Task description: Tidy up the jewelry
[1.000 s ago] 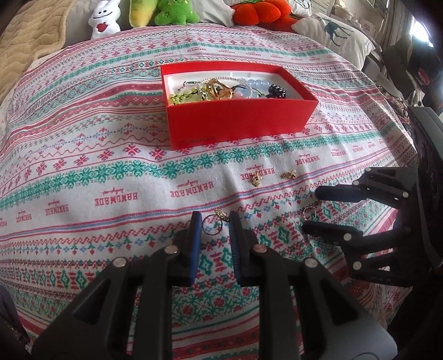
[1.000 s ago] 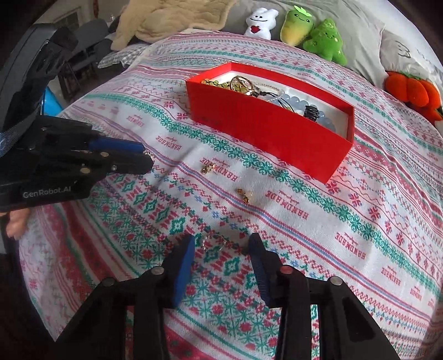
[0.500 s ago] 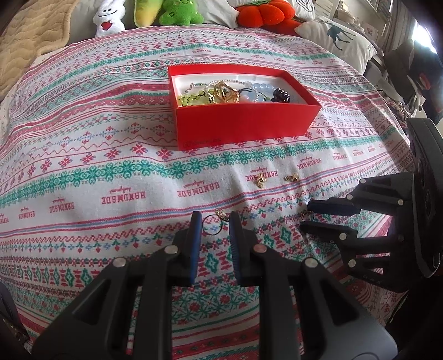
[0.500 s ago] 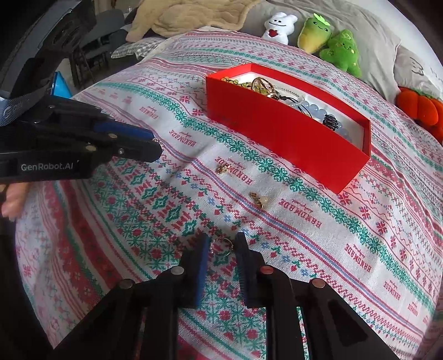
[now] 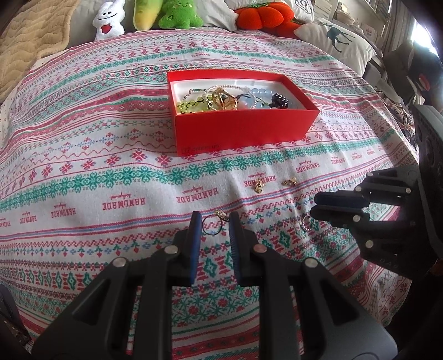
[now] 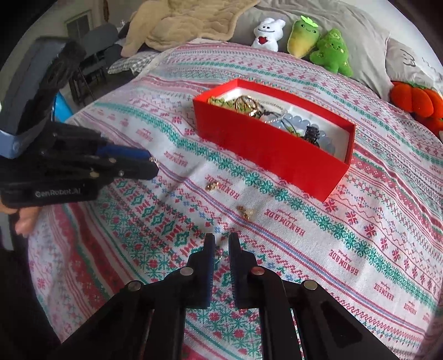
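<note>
A red box [image 5: 243,130] [image 6: 265,149] holding bracelets and a gold pendant stands on the patterned cloth. My left gripper [image 5: 212,221] holds a thin hoop earring [image 5: 212,225] between its narrowed jaws; it also shows in the right wrist view [image 6: 151,163]. My right gripper [image 6: 220,245] has nearly closed around a small silver hoop earring [image 6: 218,257], which hangs below its tips in the left wrist view [image 5: 306,223]. Two small gold earrings [image 5: 259,186] [image 5: 289,182] lie loose on the cloth between the grippers and the box.
Plush toys [image 5: 108,20] [image 6: 329,52] and an orange pumpkin cushion [image 5: 260,15] line the far edge of the bed. A beige blanket [image 6: 188,25] lies at the back left. A white pillow [image 5: 335,38] sits at the back right.
My right gripper's jaws have closed from wide open to a narrow gap around the silver hoop. Both grippers have risen slightly; the left one still holds its hoop.
</note>
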Motion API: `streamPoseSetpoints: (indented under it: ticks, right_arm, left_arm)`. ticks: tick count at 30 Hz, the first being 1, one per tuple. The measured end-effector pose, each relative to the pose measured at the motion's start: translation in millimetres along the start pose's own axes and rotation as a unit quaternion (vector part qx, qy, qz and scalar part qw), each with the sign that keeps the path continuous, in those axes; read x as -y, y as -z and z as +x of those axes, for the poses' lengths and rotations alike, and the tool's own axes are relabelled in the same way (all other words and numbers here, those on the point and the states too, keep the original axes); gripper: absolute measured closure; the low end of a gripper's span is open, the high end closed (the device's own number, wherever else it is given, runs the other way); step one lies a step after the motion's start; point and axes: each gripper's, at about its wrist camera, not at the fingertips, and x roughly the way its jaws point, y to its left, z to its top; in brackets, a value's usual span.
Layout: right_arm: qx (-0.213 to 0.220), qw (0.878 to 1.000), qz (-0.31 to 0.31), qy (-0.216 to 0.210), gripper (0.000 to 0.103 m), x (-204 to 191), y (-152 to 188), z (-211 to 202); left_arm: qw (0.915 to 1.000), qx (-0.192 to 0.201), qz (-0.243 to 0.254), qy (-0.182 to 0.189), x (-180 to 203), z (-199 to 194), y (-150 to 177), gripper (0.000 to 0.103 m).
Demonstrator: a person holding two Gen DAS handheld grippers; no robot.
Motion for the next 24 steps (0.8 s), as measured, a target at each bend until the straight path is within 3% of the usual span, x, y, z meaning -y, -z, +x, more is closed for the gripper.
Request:
streamPoseSetpoints:
  ticks: [3,8,13,22,24]
  right_arm:
    - [-0.005,1.0,-0.014,-0.02,0.089,-3.2,1.5,0.0]
    - [-0.026,0.998,-0.061,-0.003,0.085,-17.9,11.6,8.2]
    - [-0.019,0.996,-0.079,0.022,0.062,-21.5,13.8,8.2]
    - [-0.021,0.998,-0.059,-0.01,0.063,-5.3,11.2,15.4]
    - [-0.023,0.997,-0.069,-0.01,0.071,-7.5,10.9,15.8]
  left_arm:
    - [1.0,-0.002,-0.002,0.0,-0.3,0.0,0.5,0.081]
    - [1.0,-0.002,-0.005,0.0,-1.2,-0.9,1.9,0.081]
    - [1.0,-0.004,-0.005,0.0,0.1,-0.9,2.8,0.081]
    - [1.0,-0.006,-0.005,0.0,0.4,0.5,3.0,0.081]
    - [1.0,-0.006,-0.004,0.0,0.2,0.2,2.8,0.081]
